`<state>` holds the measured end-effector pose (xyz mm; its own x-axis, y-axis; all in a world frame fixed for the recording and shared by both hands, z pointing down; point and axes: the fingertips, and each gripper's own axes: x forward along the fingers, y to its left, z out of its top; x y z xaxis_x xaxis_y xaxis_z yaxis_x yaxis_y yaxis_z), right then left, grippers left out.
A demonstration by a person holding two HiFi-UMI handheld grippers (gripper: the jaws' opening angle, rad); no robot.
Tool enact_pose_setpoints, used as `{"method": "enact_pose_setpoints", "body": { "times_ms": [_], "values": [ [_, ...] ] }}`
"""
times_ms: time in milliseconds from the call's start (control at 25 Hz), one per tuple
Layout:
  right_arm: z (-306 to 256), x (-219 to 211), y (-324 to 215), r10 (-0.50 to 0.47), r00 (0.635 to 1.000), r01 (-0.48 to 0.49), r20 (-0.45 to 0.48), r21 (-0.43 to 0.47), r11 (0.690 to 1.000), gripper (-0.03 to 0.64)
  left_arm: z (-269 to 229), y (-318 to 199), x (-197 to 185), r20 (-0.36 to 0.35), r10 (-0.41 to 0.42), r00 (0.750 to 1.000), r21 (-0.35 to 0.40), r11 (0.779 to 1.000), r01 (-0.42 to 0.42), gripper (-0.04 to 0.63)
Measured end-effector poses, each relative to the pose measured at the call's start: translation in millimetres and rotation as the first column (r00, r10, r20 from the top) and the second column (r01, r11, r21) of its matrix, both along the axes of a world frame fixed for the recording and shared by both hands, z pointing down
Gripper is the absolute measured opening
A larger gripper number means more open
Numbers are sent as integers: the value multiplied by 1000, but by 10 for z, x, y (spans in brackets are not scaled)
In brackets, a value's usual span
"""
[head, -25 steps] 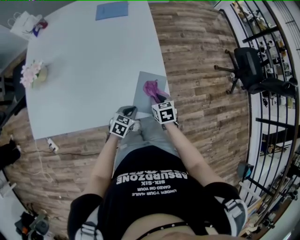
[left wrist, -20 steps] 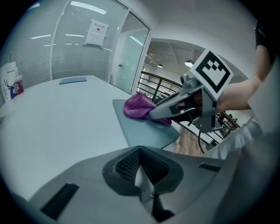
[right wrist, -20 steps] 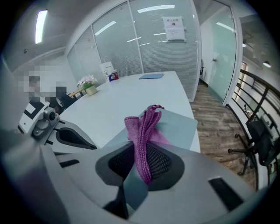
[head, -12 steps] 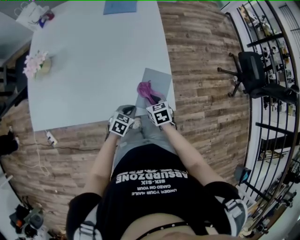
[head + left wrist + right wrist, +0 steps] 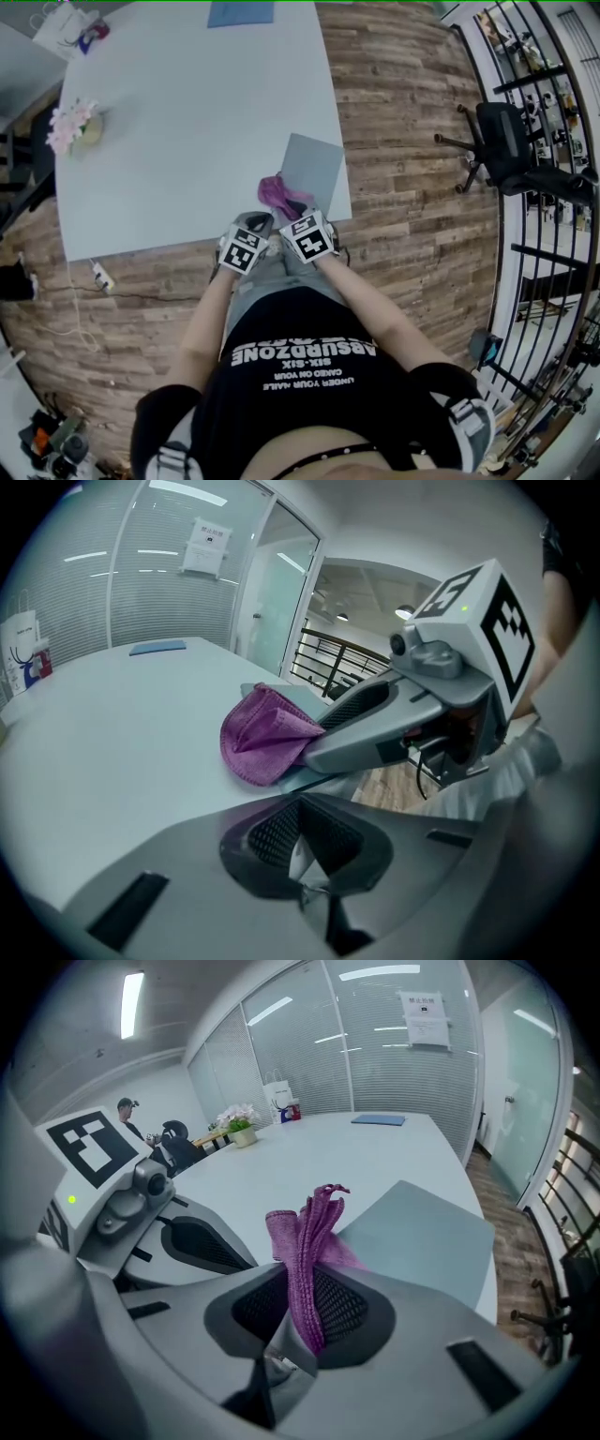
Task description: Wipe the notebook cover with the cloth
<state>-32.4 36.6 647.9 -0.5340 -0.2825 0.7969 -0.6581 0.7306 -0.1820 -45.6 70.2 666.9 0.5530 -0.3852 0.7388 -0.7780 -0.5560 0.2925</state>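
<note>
A pale counter (image 5: 187,141) is filling most of the head view, with a wood-plank floor (image 5: 412,187) running beside it and a black office chair (image 5: 502,141) standing well off to the right of both grippers. A grey notebook (image 5: 314,164) is lying flat at the counter's near corner, just ahead and to the right of the right gripper's jaws; in the right gripper view its closed cover (image 5: 422,1232) is stretching away from the jaw tips.

The right gripper (image 5: 292,208) is reaching in over the near edge, and its own view shows the jaws (image 5: 305,1307) clamping together on a purple cloth (image 5: 309,1241), which is standing up in folds between them. In the head view the cloth (image 5: 275,192) is sitting at the notebook's near left corner, spilling partly onto the bare counter.

The left gripper (image 5: 258,223) is hovering just to the left of the right one, near the counter edge. Its jaws (image 5: 302,808) are sitting together with nothing between them, and the cloth (image 5: 267,738) is lying ahead of them, slightly to the right.

Far ahead of both jaws, a flat blue item (image 5: 240,13) is lying at the counter's far edge, a flower pot (image 5: 73,127) is standing far to the left, and a white paper bag (image 5: 56,23) is showing beyond it.
</note>
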Motion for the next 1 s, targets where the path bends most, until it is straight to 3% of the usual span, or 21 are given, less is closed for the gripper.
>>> {"method": "enact_pose_setpoints", "body": {
  "times_ms": [320, 600, 1000],
  "values": [
    [19, -86, 224, -84, 996, 84, 1, 4, 996, 82, 25, 99, 63, 1, 12, 1000, -9, 1000, -12, 15],
    [-6, -53, 320, -210, 977, 212, -40, 58, 976, 82, 44, 157, 128, 0, 12, 1000, -20, 1000, -12, 15],
    [-9, 227, 344, -203, 978, 205, -48, 56, 977, 82, 24, 121, 221, -3, 3, 1000, -15, 1000, -3, 15]
  ]
}}
